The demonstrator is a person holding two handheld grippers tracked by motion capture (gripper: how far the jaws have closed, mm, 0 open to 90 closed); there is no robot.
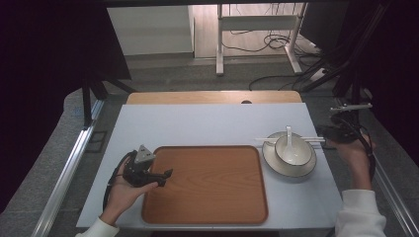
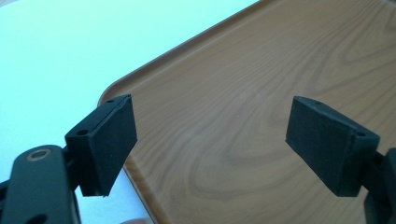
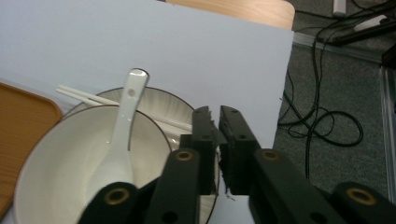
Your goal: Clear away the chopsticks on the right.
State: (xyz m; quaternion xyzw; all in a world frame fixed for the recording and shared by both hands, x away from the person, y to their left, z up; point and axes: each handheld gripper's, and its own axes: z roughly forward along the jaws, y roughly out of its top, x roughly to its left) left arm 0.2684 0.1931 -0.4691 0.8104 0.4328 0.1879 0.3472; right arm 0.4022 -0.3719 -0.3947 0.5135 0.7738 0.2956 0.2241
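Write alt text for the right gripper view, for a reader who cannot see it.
The right gripper has its two black jaws shut over the near end of white chopsticks that lie across a white plate. On the plate sits a white bowl with a white spoon in it, beside a wooden tray.

L claw (image 1: 166,174) held low in L hand (image 1: 129,187), jaws wide apart, nothing btwn pads. R claw (image 3: 215,122) in R hand (image 1: 353,150), jaws nearly together; whether anything's gripped, can't tell.
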